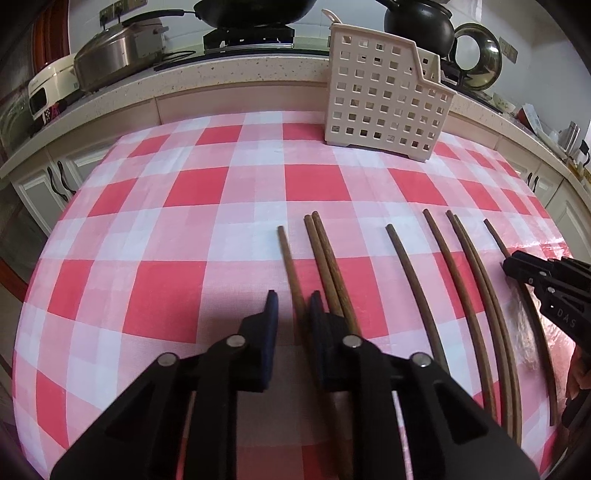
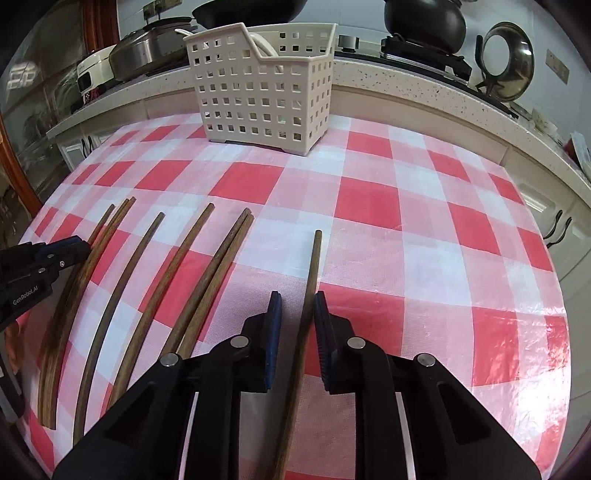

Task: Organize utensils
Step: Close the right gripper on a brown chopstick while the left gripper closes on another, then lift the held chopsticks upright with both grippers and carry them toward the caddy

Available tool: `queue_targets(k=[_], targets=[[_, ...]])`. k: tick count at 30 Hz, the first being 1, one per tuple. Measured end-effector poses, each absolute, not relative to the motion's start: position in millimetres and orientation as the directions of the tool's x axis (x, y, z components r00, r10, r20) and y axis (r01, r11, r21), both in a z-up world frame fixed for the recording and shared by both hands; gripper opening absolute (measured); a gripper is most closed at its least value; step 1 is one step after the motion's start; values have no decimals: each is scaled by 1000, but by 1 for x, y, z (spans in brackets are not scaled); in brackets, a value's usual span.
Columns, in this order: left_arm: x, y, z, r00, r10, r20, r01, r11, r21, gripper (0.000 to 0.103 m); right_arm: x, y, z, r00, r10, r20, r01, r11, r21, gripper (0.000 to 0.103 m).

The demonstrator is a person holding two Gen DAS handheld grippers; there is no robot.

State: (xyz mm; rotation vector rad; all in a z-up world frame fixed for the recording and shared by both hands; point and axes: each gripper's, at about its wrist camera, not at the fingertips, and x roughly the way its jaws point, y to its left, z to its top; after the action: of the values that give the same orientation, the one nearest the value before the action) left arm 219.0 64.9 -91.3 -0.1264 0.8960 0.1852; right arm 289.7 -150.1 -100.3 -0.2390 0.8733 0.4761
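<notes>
Several brown wooden chopsticks lie side by side on the red-and-white checked tablecloth (image 1: 147, 229). My left gripper (image 1: 293, 299) is open, its jaws on either side of the leftmost chopstick (image 1: 290, 262). My right gripper (image 2: 297, 297) is open, its jaws on either side of the rightmost chopstick (image 2: 312, 273). A cream perforated utensil basket (image 1: 384, 99) stands upright at the table's far side; it also shows in the right wrist view (image 2: 266, 96), with a white utensil inside. Each gripper shows at the other view's edge: the right one (image 1: 517, 264) and the left one (image 2: 77, 247).
Behind the table runs a speckled kitchen counter (image 1: 240, 74) with a steel lidded pan (image 1: 118, 55), a wok, a black pot (image 2: 424, 18) and a steel lid (image 2: 511, 61). White cabinet doors lie below the counter. The tablecloth's left half holds no objects.
</notes>
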Motion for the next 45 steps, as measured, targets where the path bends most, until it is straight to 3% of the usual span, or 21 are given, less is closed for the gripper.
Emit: queue_targets(k=[10, 19, 33, 45], targets=[[217, 65, -93, 620, 101, -778, -207, 978, -38, 10, 283, -146, -101, 572, 268, -775, -486, 872, -58, 7], [217, 66, -92, 617, 99, -781, -215, 975, -46, 10, 282, -145, -101, 582, 260, -771, -480, 874, -67, 7], [213, 51, -92, 621, 159, -767, -182, 982, 56, 6, 281, -152, -102, 573, 297, -763, -467, 884, -6, 7], [198, 52, -76, 667, 89, -739, -160, 987, -26, 6, 259, -152, -85, 613, 360, -703, -479, 877, 32, 7]])
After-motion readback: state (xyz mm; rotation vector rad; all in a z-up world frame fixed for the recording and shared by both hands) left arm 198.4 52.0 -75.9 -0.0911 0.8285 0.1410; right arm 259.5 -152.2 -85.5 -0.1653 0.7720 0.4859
